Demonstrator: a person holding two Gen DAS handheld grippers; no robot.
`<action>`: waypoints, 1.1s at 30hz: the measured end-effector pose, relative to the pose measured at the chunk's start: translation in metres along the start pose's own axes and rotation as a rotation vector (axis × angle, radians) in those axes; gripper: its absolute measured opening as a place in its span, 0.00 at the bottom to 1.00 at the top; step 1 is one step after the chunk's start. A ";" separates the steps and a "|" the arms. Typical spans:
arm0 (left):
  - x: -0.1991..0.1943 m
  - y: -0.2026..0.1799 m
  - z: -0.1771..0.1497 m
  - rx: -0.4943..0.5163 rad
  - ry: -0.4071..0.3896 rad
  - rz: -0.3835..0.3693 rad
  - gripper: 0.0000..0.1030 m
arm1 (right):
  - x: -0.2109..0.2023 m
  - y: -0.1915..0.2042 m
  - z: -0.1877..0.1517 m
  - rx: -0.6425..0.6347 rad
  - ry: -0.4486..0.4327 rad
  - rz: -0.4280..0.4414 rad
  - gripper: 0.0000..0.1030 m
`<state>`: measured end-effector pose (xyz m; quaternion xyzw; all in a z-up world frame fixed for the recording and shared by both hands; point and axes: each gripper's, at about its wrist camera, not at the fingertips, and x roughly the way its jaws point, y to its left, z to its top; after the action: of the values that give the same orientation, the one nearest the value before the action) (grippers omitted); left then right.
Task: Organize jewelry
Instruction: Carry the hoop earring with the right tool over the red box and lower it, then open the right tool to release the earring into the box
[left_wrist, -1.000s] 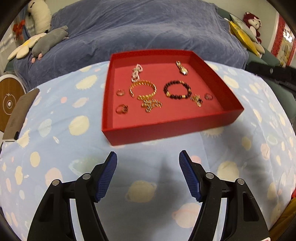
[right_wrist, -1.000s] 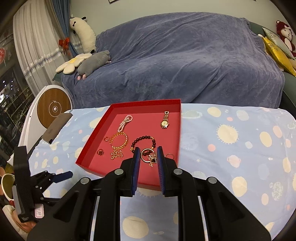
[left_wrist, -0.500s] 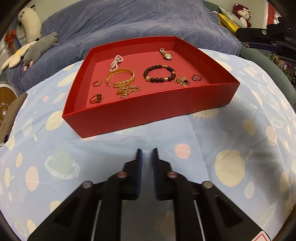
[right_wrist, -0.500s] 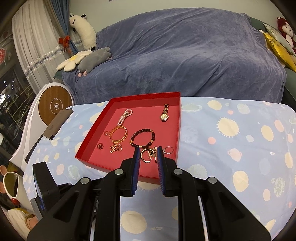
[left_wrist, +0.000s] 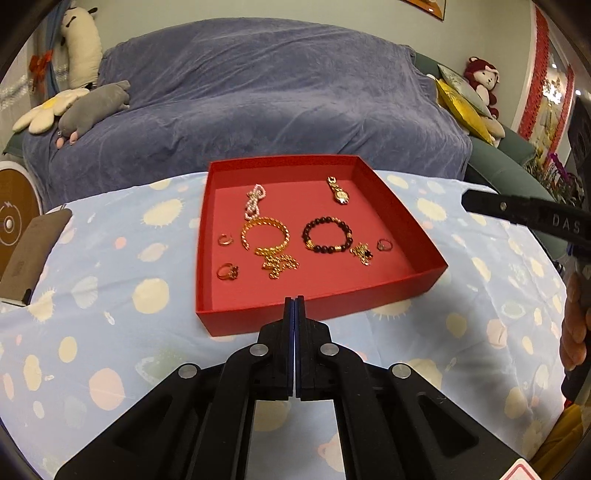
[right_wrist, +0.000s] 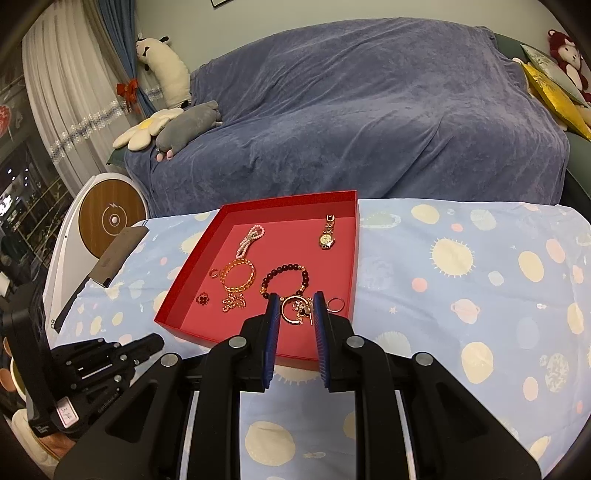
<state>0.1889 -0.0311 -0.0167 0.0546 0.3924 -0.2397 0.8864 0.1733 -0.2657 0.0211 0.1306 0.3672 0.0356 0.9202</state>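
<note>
A red tray (left_wrist: 413, 225) (right_wrist: 192, 266) sits on the planet-print cloth. In it lie a gold watch (left_wrist: 338, 190) (right_wrist: 327, 236), a pearl bracelet (left_wrist: 254, 201) (right_wrist: 249, 240), a gold bangle (left_wrist: 264, 236) (right_wrist: 238, 275), a dark bead bracelet (left_wrist: 327, 234) (right_wrist: 284, 280), a gold chain (left_wrist: 275, 260) and several rings. My left gripper (left_wrist: 294, 301) is shut and empty at the tray's near wall. My right gripper (right_wrist: 295, 302) holds a gold ring with a charm (right_wrist: 293, 308) between its narrowly parted fingers, above the tray's near right corner.
A blue-covered sofa (left_wrist: 258, 92) with plush toys (left_wrist: 74, 110) stands behind the table. A grey case (left_wrist: 26, 254) lies at the table's left edge. The left gripper's body shows at lower left in the right wrist view (right_wrist: 88, 365).
My left gripper closed from wide open to fully shut and rose to look down on the tray. My right gripper stayed nearly still with the ring between its fingers.
</note>
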 end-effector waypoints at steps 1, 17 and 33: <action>-0.002 0.004 0.004 -0.015 -0.008 0.000 0.00 | -0.001 0.001 0.001 0.004 -0.003 0.004 0.17; 0.024 0.015 0.047 -0.087 -0.015 -0.002 0.00 | 0.040 0.018 0.008 -0.011 0.060 0.023 0.17; 0.075 0.021 0.057 -0.142 0.063 -0.040 0.02 | 0.084 0.008 0.008 0.025 0.126 0.014 0.19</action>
<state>0.2801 -0.0572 -0.0333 -0.0085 0.4371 -0.2269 0.8703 0.2399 -0.2464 -0.0269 0.1422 0.4240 0.0455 0.8933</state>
